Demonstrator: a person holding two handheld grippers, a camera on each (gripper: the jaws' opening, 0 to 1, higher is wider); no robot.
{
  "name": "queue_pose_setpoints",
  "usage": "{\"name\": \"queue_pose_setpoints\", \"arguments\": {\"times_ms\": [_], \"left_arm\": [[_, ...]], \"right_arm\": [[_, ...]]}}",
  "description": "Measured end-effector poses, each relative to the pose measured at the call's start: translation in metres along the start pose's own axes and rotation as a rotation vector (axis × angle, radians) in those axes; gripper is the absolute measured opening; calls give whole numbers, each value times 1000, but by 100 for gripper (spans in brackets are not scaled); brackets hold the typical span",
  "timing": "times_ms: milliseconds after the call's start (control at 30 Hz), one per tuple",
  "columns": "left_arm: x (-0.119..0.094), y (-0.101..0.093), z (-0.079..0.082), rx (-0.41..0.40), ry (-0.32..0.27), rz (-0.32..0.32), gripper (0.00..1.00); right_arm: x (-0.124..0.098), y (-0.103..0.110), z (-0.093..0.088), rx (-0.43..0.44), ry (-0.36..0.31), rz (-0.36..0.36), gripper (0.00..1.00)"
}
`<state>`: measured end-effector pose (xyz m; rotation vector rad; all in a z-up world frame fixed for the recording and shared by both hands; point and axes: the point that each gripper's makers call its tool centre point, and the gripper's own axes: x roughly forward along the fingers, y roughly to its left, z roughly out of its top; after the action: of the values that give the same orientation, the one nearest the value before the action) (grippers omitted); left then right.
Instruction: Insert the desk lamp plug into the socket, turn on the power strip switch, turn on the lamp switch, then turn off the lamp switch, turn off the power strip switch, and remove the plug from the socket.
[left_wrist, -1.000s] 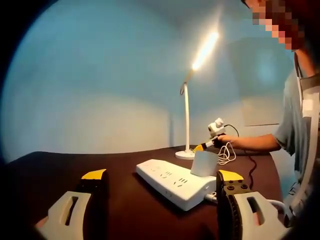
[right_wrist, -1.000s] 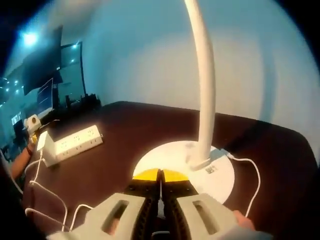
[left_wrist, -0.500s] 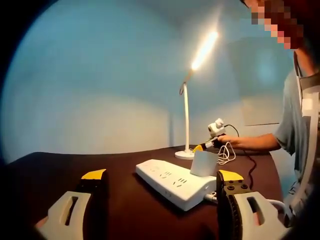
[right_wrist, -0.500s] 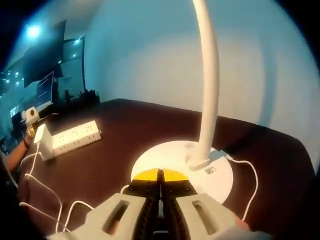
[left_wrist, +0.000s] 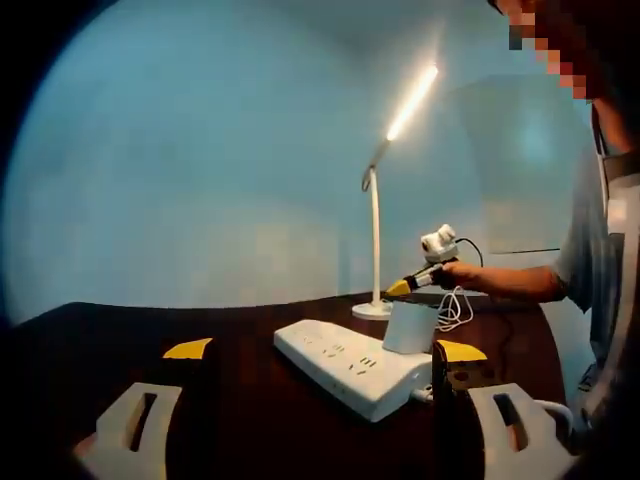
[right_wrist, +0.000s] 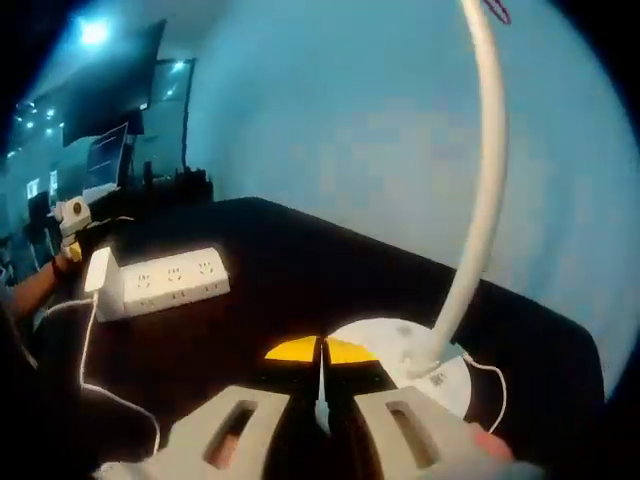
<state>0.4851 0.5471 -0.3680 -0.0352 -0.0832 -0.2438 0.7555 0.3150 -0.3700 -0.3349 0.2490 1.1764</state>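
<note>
The white desk lamp (left_wrist: 376, 240) stands on the dark table with its head (left_wrist: 412, 100) lit. Its white plug block (left_wrist: 408, 327) sits in the near end of the white power strip (left_wrist: 345, 362). My left gripper (left_wrist: 325, 350) is open, low over the table in front of the strip, holding nothing. My right gripper (right_wrist: 320, 350) is shut and empty, its yellow tips just at the left edge of the round lamp base (right_wrist: 405, 345), below the stem (right_wrist: 480, 200). In the left gripper view the right gripper (left_wrist: 410, 285) hangs a little above that base.
A thin white cord (right_wrist: 88, 350) runs from the plug block (right_wrist: 98, 272) on the strip (right_wrist: 170, 282) across the table, and another cord (right_wrist: 492, 385) leaves the lamp base. A person's forearm (left_wrist: 510, 282) reaches in from the right. A dark monitor (right_wrist: 110, 100) stands far behind.
My right gripper has risen and drawn back from the lamp base, still shut. The lamp stays lit. The left gripper, strip and plug have not moved.
</note>
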Motion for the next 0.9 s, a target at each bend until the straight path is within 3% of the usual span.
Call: {"name": "queue_pose_setpoints", "arguments": {"times_ms": [167,333,600,667,900], "left_arm": [[0,-1,-1,1,3,-2,85],[-1,-2,1,0,-3,-6,85],[-5,-4,25,-50,-69,-31,83],[-4,-2,29,-34,-48,-1,83],[-2,-12,24,-15,9,-15,84]], "right_arm": [[-7,11,13,-69,1,-9,7],[-12,9,8,-97,27,-24,8],[-32,0,10,-19,-10,-52,9],[-37,3,13,8,-28,-49,10],[-56,15,37,51,-76,-8,15]]}}
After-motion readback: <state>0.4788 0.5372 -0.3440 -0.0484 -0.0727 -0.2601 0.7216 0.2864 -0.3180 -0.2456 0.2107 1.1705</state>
